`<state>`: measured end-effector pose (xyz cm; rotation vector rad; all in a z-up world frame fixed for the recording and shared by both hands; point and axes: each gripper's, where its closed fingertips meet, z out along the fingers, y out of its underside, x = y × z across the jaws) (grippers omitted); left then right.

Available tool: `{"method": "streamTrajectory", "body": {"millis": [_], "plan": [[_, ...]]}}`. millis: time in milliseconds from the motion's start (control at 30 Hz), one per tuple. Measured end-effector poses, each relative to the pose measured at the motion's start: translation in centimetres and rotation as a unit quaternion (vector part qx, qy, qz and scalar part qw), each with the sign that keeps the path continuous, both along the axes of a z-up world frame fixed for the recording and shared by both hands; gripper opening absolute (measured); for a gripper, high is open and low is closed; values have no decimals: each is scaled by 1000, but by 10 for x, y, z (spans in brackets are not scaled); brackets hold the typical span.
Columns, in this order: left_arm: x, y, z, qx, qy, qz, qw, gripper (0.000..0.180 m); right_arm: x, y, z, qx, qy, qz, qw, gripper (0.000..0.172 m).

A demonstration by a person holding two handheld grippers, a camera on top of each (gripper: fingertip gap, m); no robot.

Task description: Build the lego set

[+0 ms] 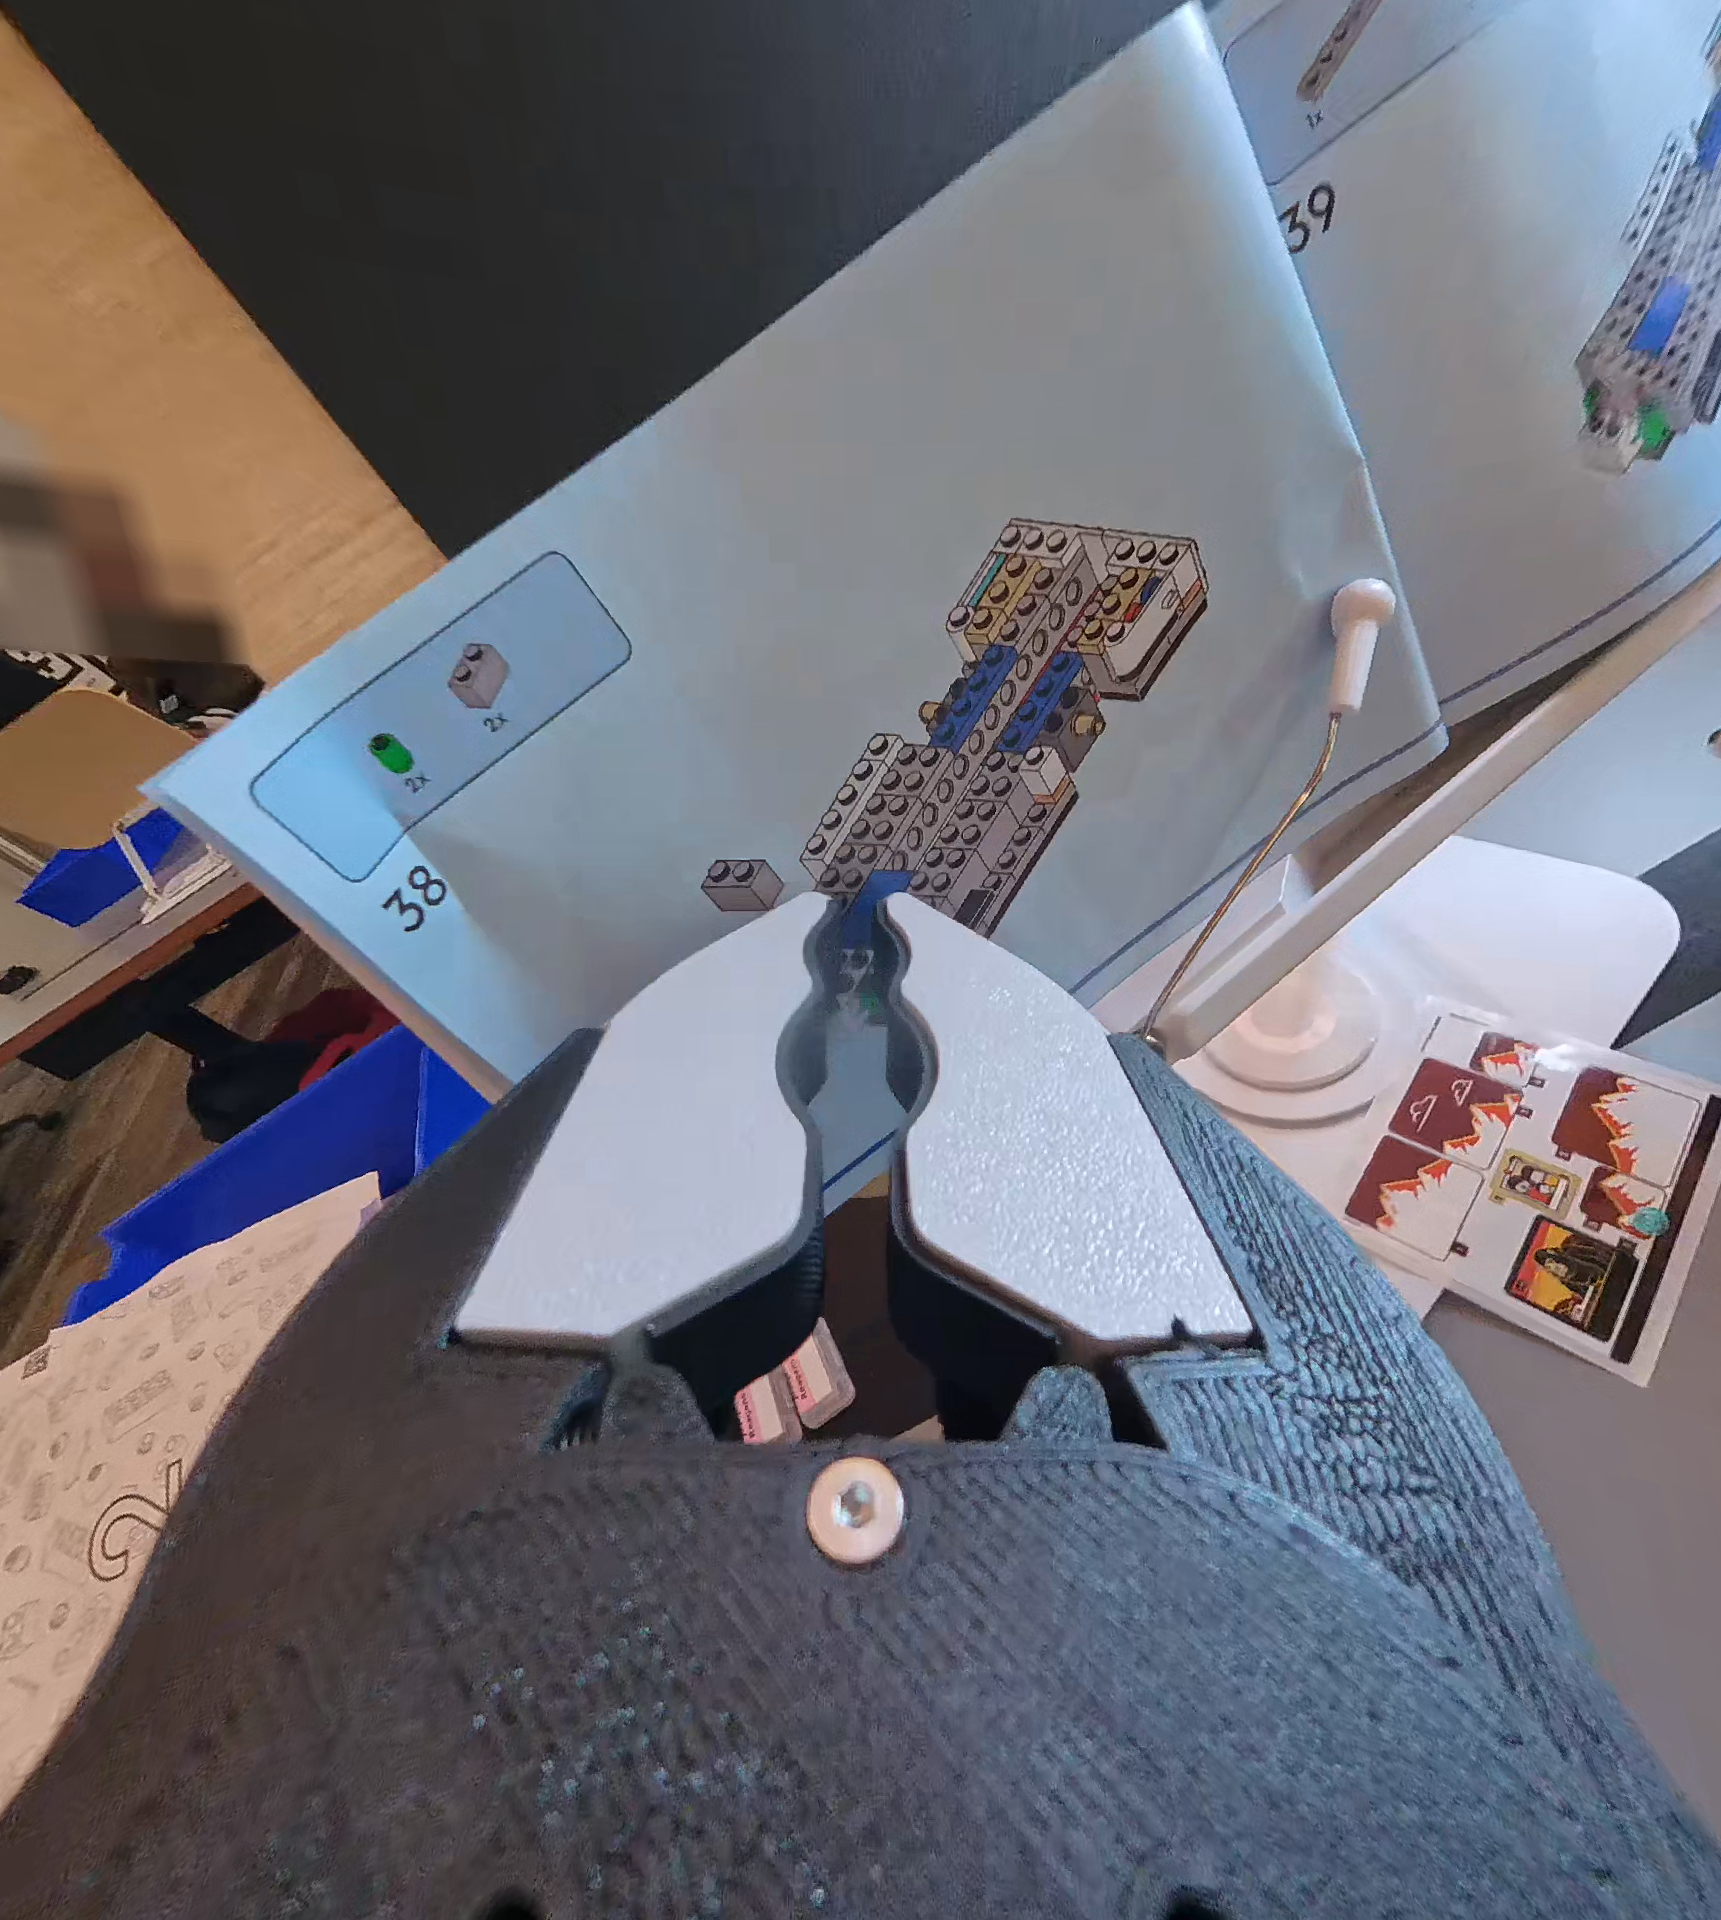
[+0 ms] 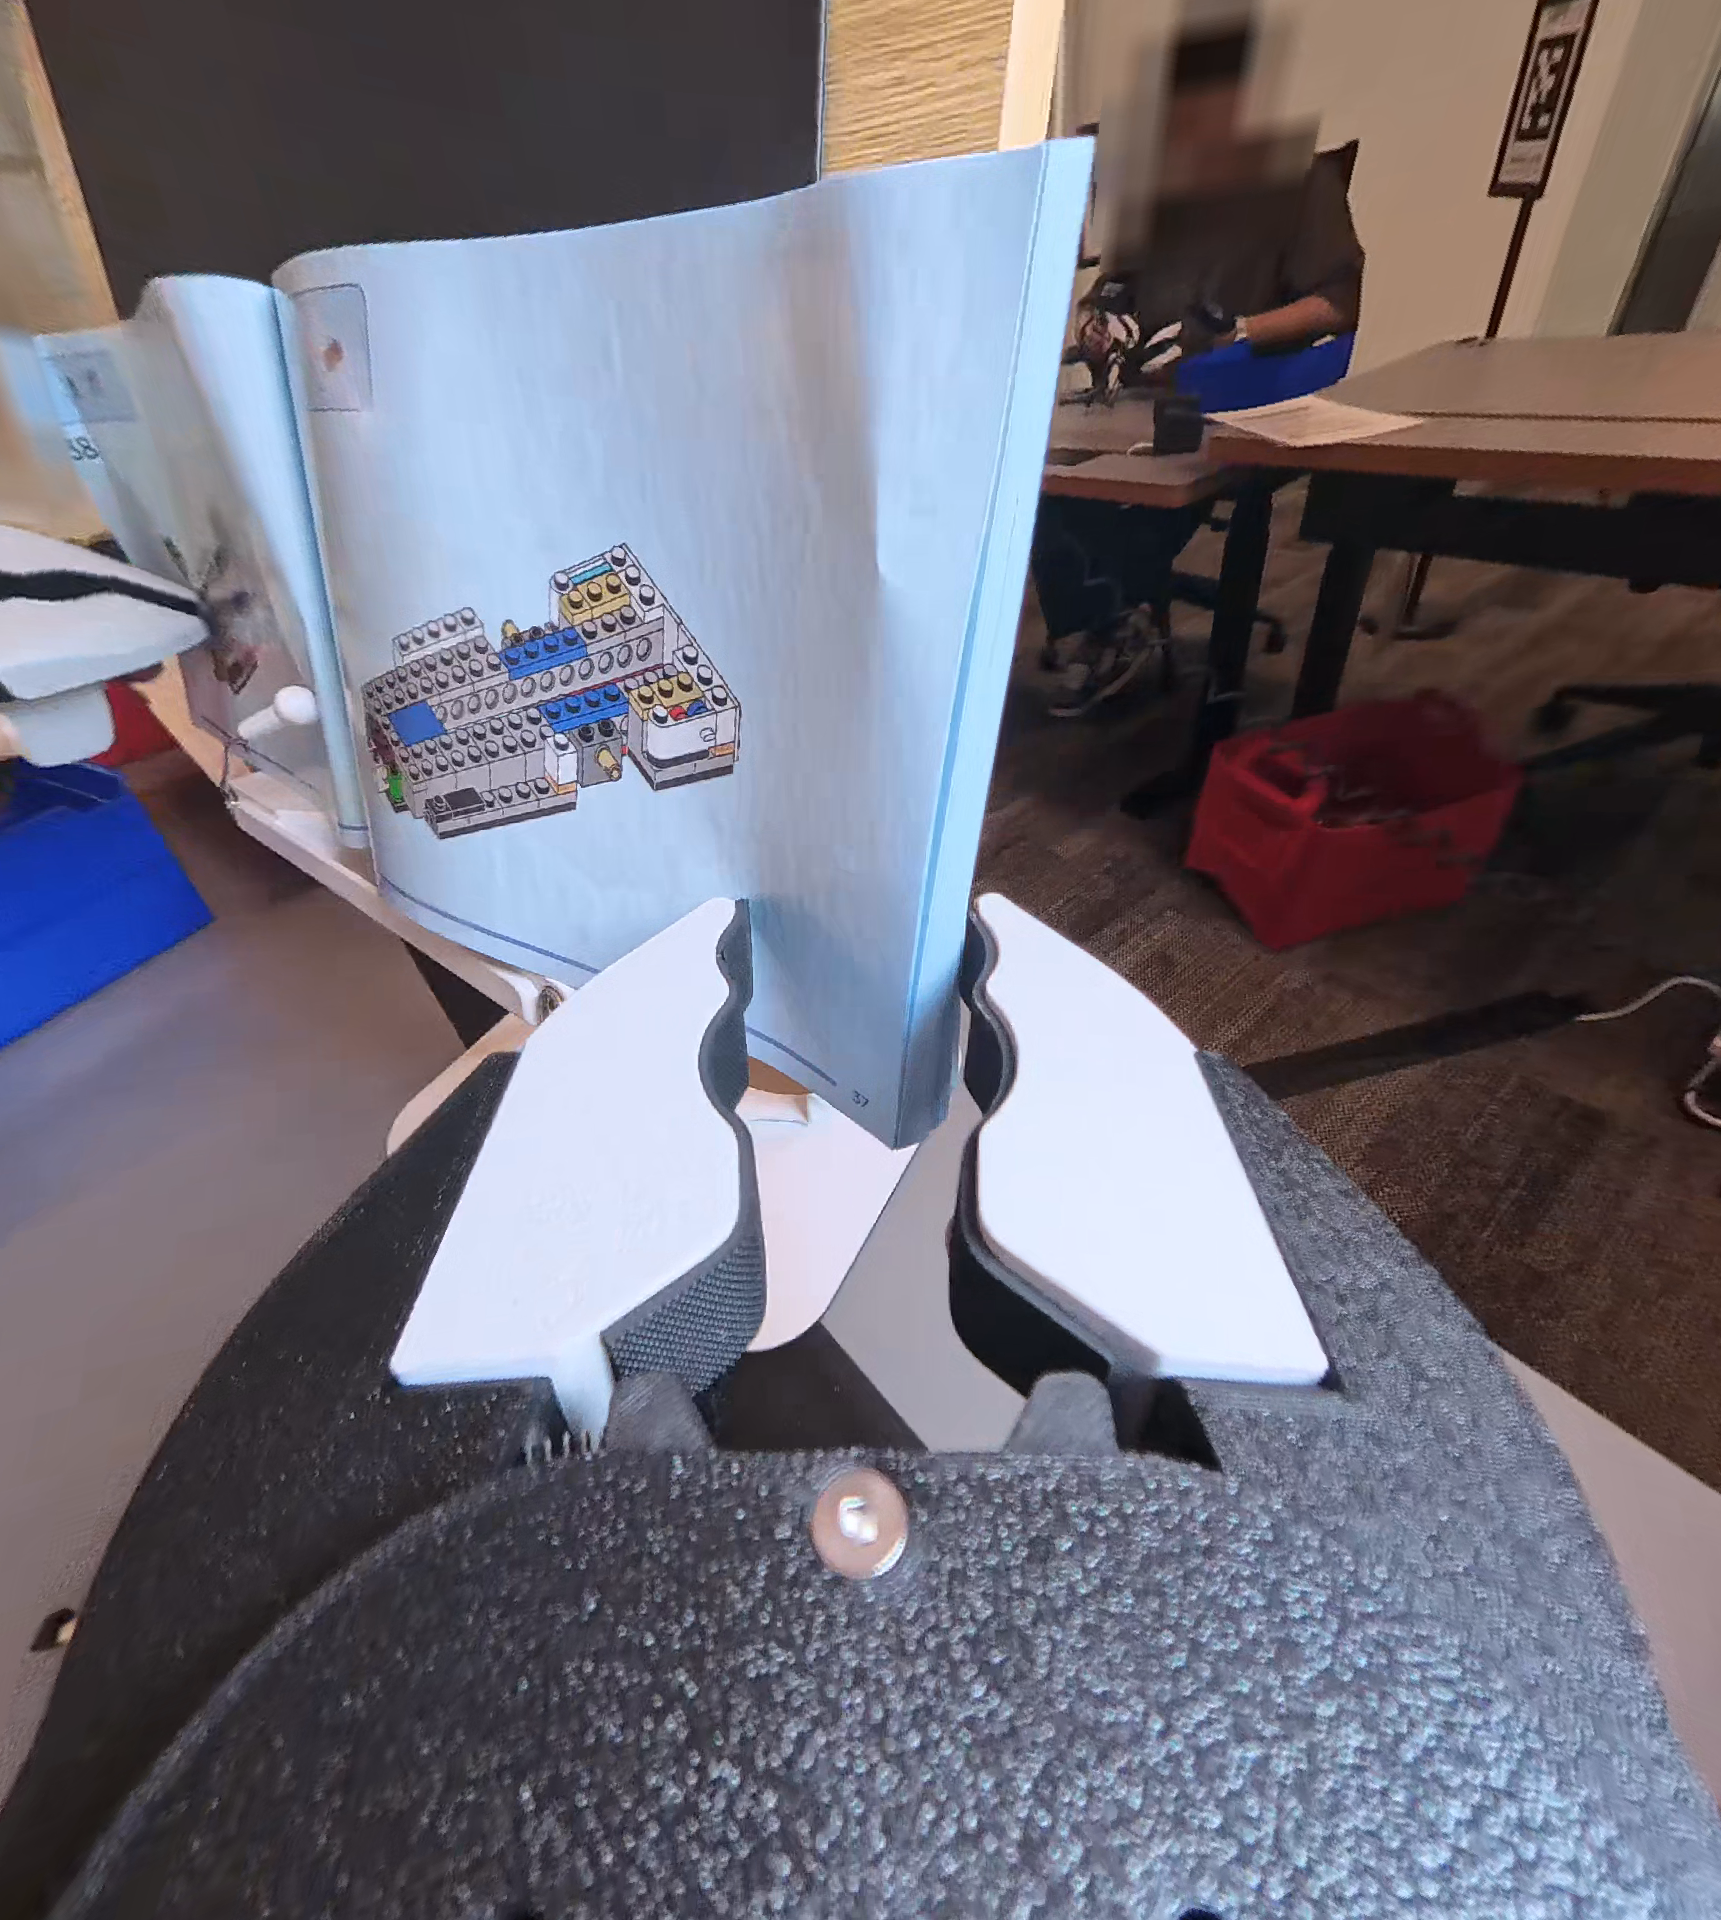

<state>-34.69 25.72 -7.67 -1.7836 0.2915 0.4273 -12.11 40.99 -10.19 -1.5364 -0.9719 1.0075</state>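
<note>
Nearly pressed together beside the instruction booklet (image 1: 731, 540): left gripper (image 1: 857, 914) pinching a small blue-topped brick piece (image 1: 871, 896); spread around booklet's lower corner: right gripper (image 2: 856, 935).

1. The open booklet (image 2: 690, 499) stood upright on its white stand (image 1: 1282, 1029), walling off the counter (image 2: 108, 1122) behind it.
2. Right of the booklet, its free page edge sat between the right tool's (image 2: 856, 997) spread fingers.
3. Left of the booklet, the left tool (image 2: 56, 623) and a blue bin (image 2: 25, 914) crowded the approach.
4. In front of the booklet, the grey counter lay open, with a sticker sheet (image 1: 1552, 1184) beside the stand.
</note>
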Motion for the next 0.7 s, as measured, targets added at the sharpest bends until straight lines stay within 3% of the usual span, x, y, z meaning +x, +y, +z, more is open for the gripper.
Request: {"method": "streamTrajectory", "body": {"millis": [200,267,367,433,533,600,700], "plan": [[37,-33,11,75,-90,-41,992,18,23,2,15,48,-22,-79,995,46],[55,-57,11,91,-111,-66,987,21,44,-25,34,96,-19,-81,992,50],[89,-107,4,93,-118,-115,982,22,80,-110,46,151,-30,-22,988,54],[111,-145,-7,82,-139,-139,977,22,110,-180,32,157,-41,14,987,52],[144,-198,-30,63,-191,-168,965,19,150,-271,-15,125,-63,42,989,44],[160,-223,-45,62,-208,-174,961,18,166,-313,-46,90,-73,47,992,41],[185,-242,-58,49,-234,-189,952,19,173,-344,-65,53,-52,41,996,32]]}}
